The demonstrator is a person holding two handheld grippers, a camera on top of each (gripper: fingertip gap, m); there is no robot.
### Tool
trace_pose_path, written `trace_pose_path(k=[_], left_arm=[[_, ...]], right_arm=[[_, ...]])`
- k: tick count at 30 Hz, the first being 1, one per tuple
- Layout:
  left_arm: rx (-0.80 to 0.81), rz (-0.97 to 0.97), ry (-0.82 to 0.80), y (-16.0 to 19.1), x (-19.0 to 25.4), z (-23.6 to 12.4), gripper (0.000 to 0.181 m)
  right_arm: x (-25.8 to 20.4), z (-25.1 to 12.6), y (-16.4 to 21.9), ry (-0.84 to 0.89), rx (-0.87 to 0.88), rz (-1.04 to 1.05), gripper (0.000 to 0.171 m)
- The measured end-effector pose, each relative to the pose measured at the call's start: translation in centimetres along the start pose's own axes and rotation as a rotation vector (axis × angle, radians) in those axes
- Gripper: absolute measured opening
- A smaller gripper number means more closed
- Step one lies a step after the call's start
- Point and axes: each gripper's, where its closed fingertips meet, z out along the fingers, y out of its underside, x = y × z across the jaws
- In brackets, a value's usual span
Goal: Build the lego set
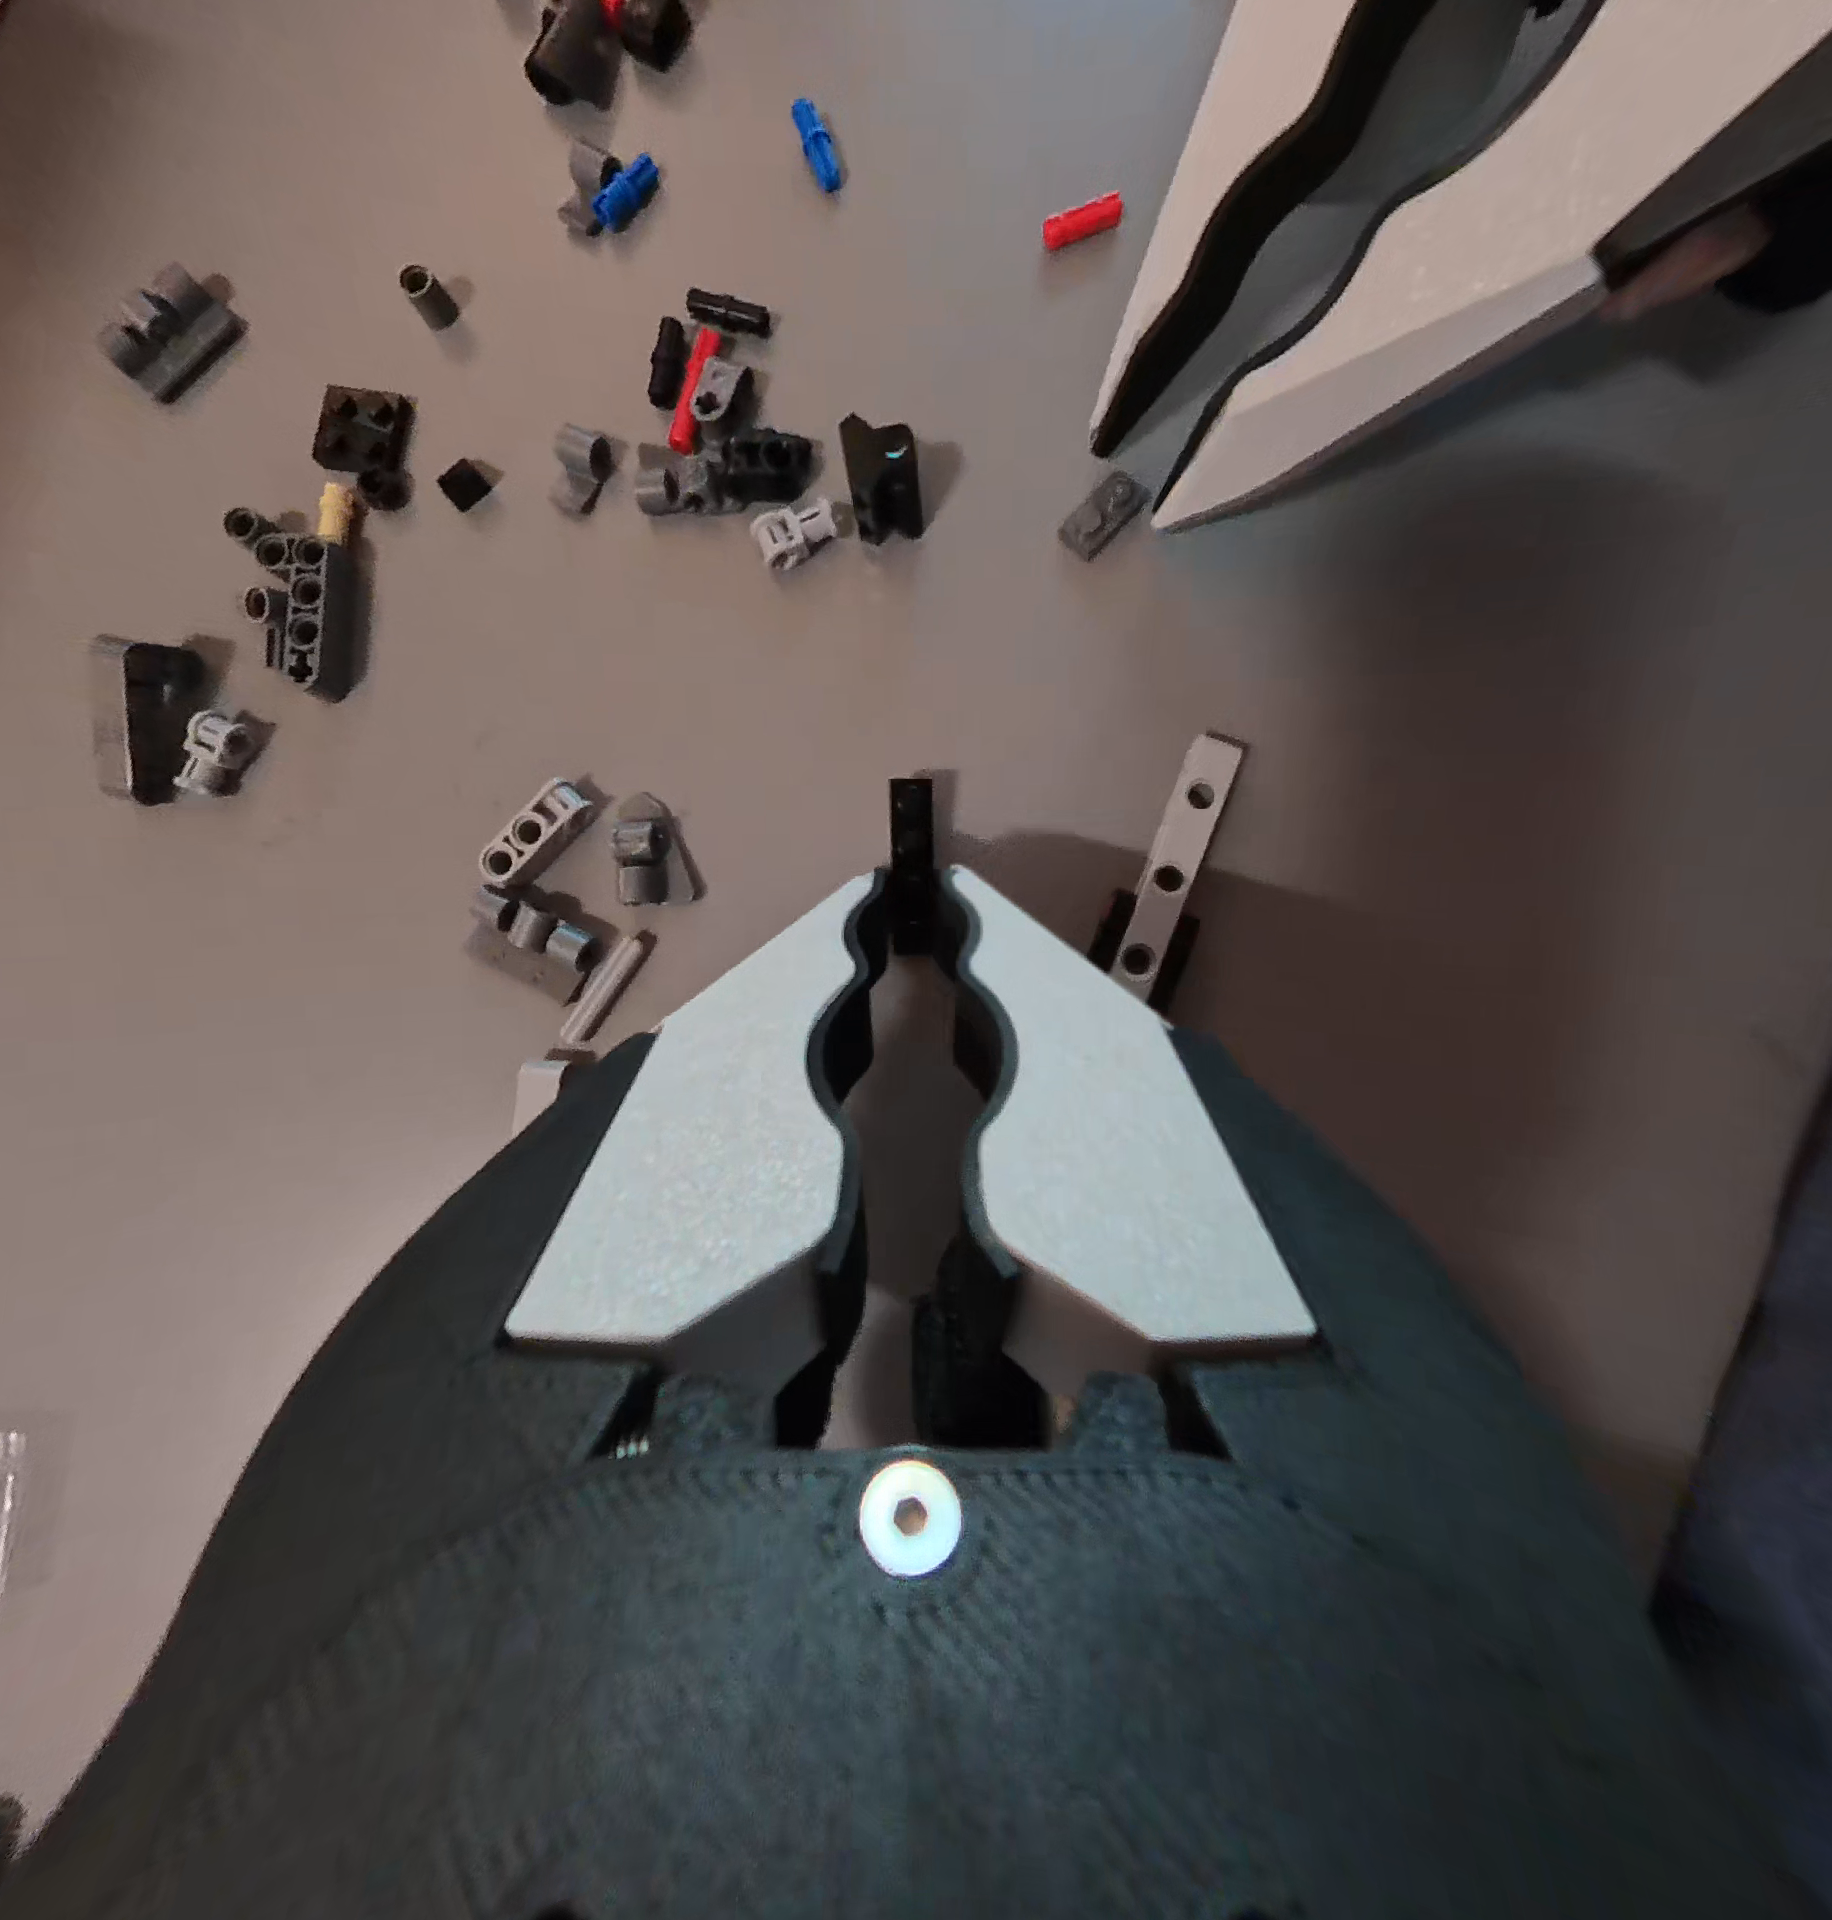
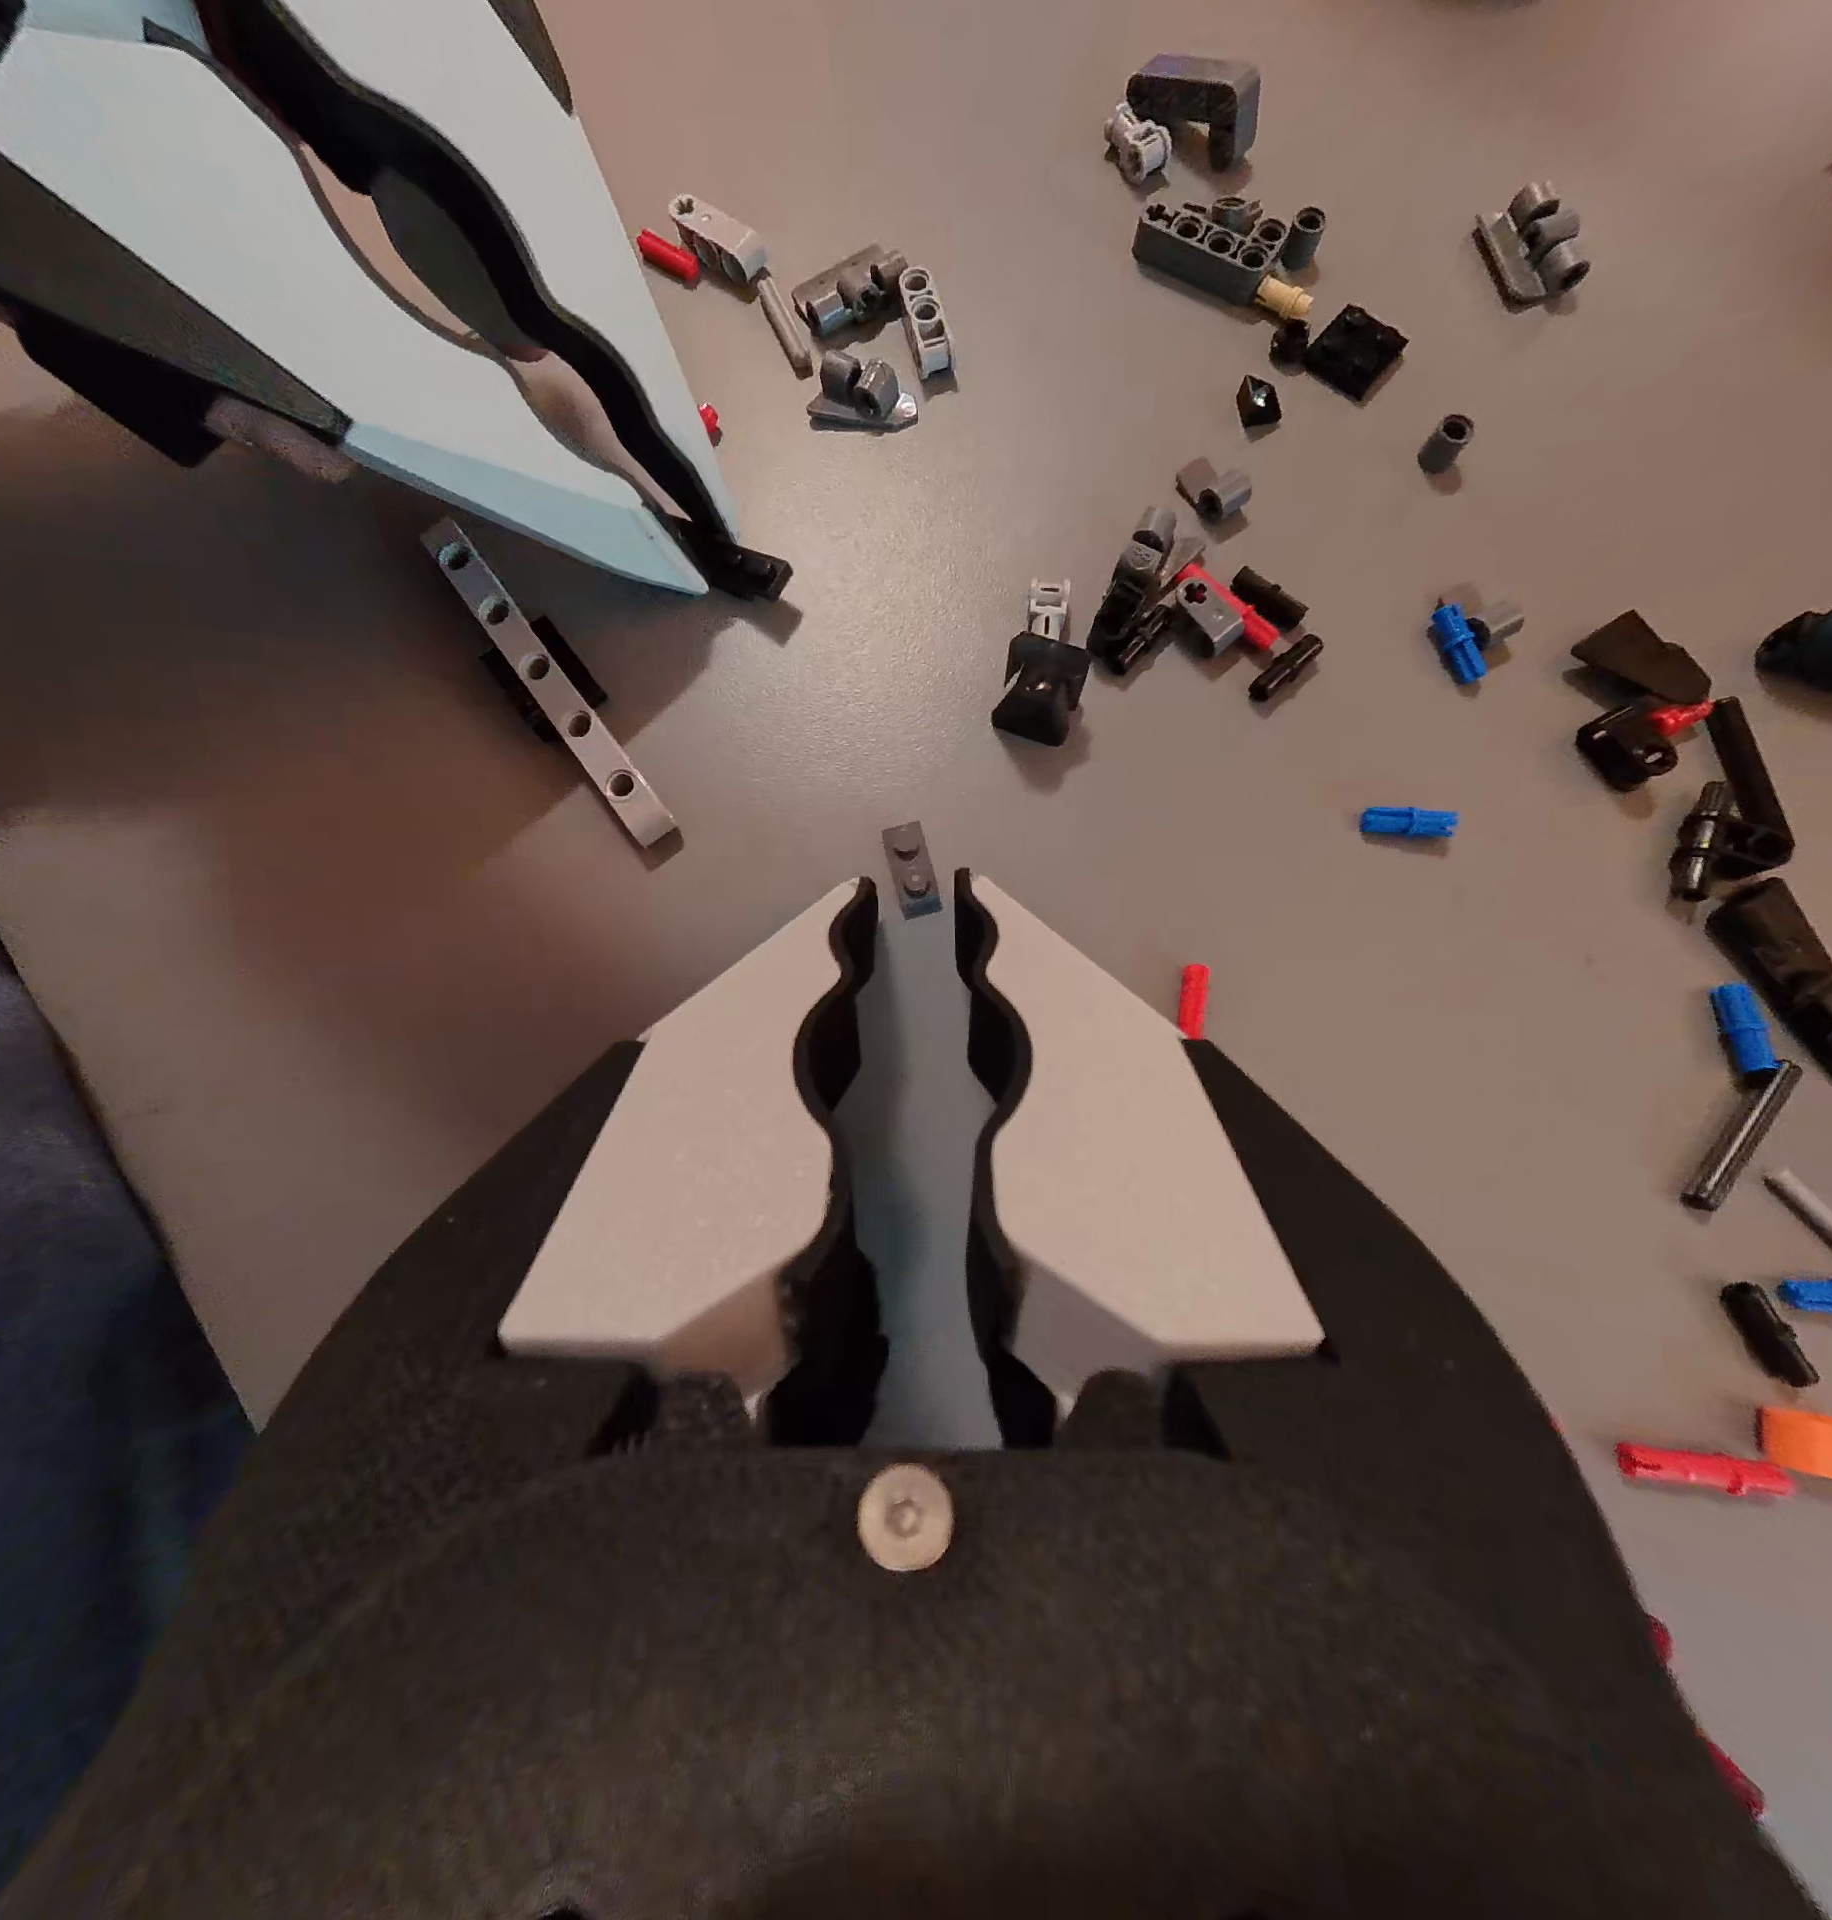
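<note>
The left gripper [image 1: 914,894] pinches a black piece [image 1: 912,831] on the counter [image 1: 891,644]; the right gripper [image 2: 917,894] is spread around a small grey plate [image 2: 912,868]; most lego parts [image 1: 683,416] lie loose, so I judge the build barely begun; no containers are visible

Grey tabletop [image 2: 891,675], black plate [image 1: 912,862], dark grey plate [image 2: 913,873], blue pin [image 2: 1407,822], red pin [image 1: 1081,220]

Dim, warm light; broad soft shadows fall on the tabletop [image 1: 1411,727] beside each claw; wide-angle edges bend and blur.
</note>
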Motion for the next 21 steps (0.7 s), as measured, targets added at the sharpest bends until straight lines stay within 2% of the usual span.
trace_pose_path(k=[10, 21], left_arm=[[-0.002, -0.013, 0.003, -0.4, -0.1, -0.1, 0.007], [0.017, -0.031, 0.012, -0.3, -0.1, -0.9, 0.007]], right_arm=[[0.2, 0.1, 0.4, 0.020, -0.040, -0.039, 0.011], [-1.6, 0.8, -0.3, -0.034, -0.038, -0.003, 0.012]])
